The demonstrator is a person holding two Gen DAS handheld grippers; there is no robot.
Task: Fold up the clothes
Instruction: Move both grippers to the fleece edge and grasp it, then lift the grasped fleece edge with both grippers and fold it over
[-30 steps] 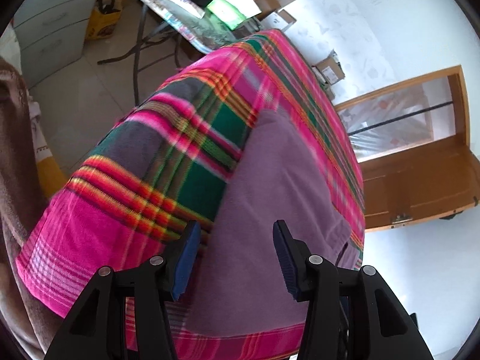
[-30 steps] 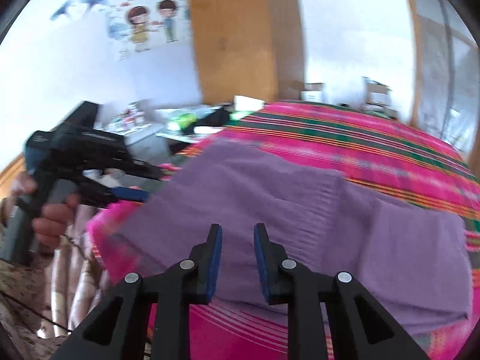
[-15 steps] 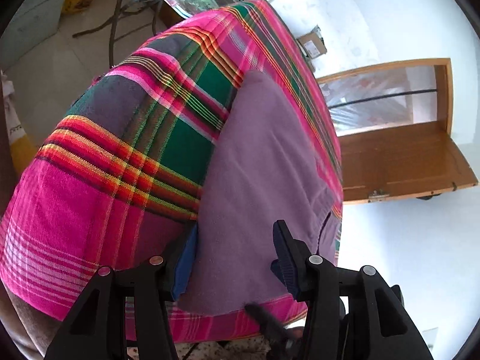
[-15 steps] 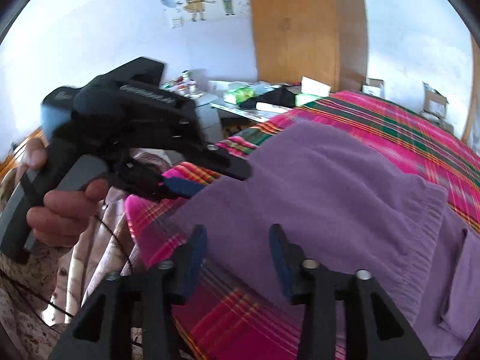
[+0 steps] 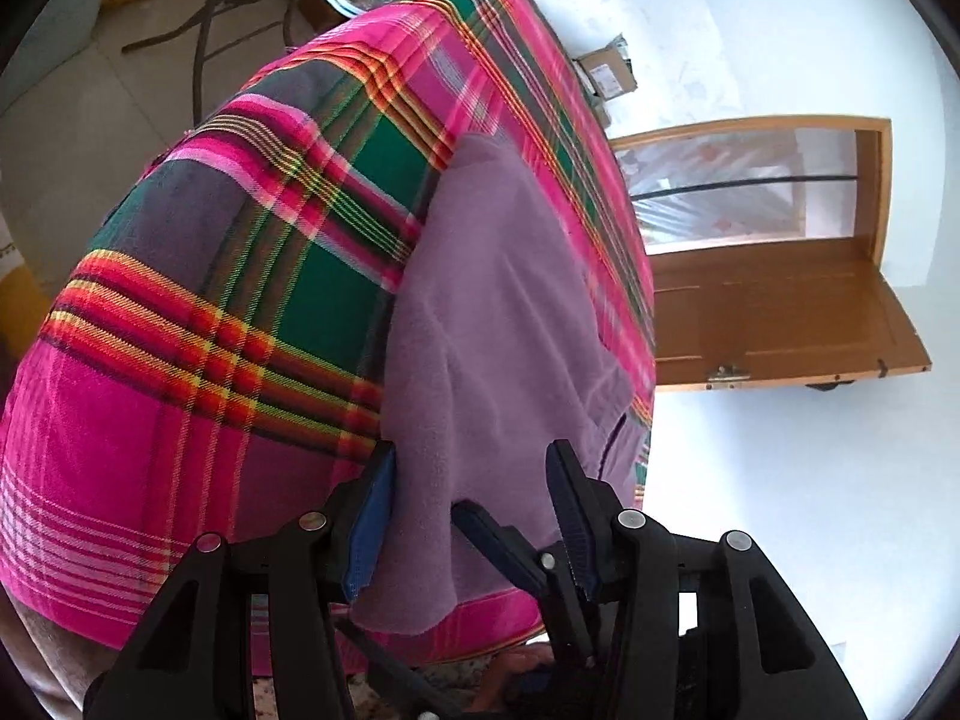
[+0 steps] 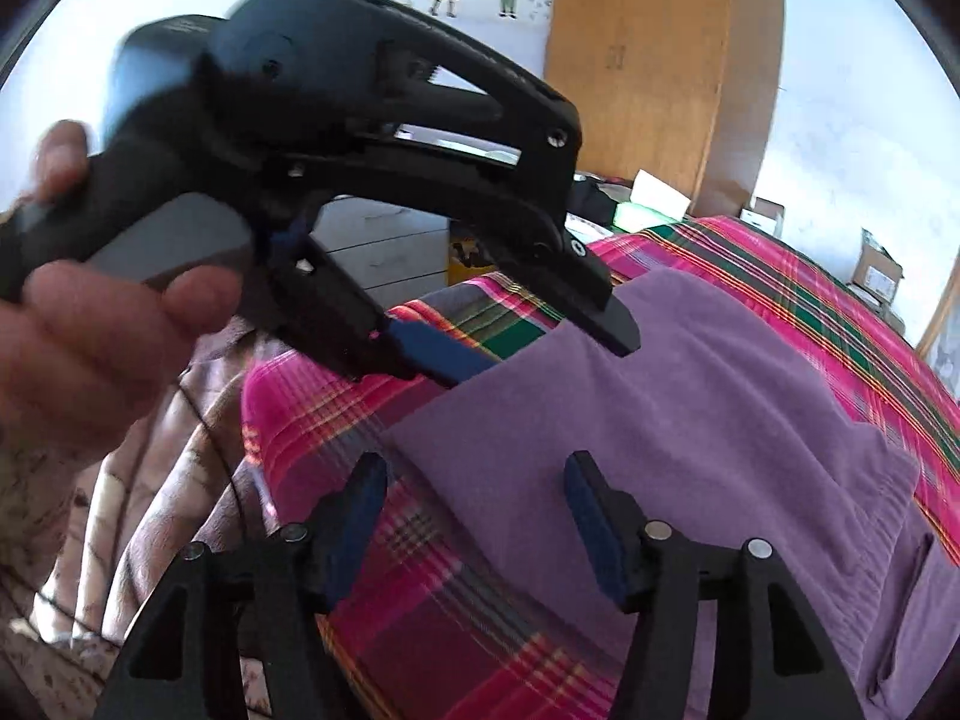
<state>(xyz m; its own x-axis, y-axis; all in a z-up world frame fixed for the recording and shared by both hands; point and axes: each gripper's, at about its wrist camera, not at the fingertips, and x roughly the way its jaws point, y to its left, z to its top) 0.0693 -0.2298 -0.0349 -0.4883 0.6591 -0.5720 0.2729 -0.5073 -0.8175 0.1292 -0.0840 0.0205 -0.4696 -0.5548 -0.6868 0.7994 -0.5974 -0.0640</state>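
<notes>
The black two-finger left gripper [image 5: 468, 513] gapes wide astride the near corner of the flat purple knit garment [image 5: 498, 312], while the black right gripper [image 6: 474, 516] hangs open over its near hem; beyond, the bright plaid blanket [image 5: 198, 300] lies bare around the garment's edges

Left hand-held gripper [image 6: 528, 336]: body blurred at 11 o'clock in right wrist view; its far finger hides where the purple garment [image 6: 690, 420] corner meets it, grip cannot be judged. Hand [image 6: 78, 324] cut off at 9 o'clock edge. Garment runs out of frame at 4 o'clock; bed [image 5: 180, 360] underside hidden.
</notes>
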